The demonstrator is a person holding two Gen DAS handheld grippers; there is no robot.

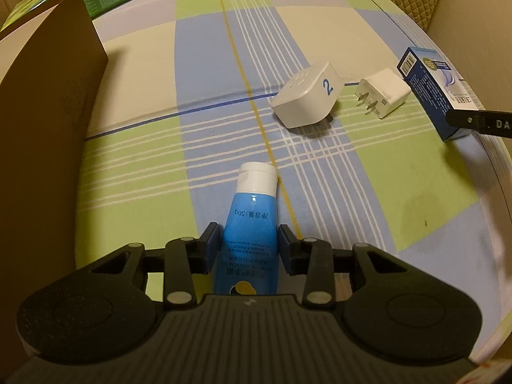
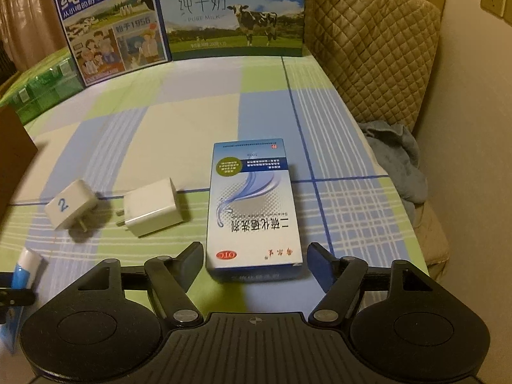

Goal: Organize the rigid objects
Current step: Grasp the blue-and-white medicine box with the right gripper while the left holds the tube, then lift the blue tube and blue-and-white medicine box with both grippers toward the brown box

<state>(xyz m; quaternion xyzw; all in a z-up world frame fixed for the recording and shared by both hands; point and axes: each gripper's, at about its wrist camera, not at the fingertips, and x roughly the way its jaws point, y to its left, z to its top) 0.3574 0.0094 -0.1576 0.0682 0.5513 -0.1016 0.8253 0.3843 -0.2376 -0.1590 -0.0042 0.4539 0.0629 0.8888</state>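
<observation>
My left gripper (image 1: pixel 249 240) is shut on a blue hand-cream tube (image 1: pixel 248 220) with a white cap, which points away over the checked cloth. It also shows at the left edge of the right wrist view (image 2: pixel 24 270). My right gripper (image 2: pixel 256 256) is open, its fingers on either side of the near end of a blue-and-white medicine box (image 2: pixel 252 204) lying flat. That box also shows in the left wrist view (image 1: pixel 438 92). A white socket cube marked "2" (image 1: pixel 307 96) (image 2: pixel 68 206) and a white charger plug (image 1: pixel 382 94) (image 2: pixel 152 211) lie between the two grippers.
A tall brown cardboard box (image 1: pixel 41 121) stands close on the left. Milk cartons (image 2: pixel 179 16) and green packs (image 2: pixel 41 89) line the far edge. A quilted chair back (image 2: pixel 371 48) and a grey towel (image 2: pixel 396 156) are beyond the right table edge (image 2: pixel 412 224).
</observation>
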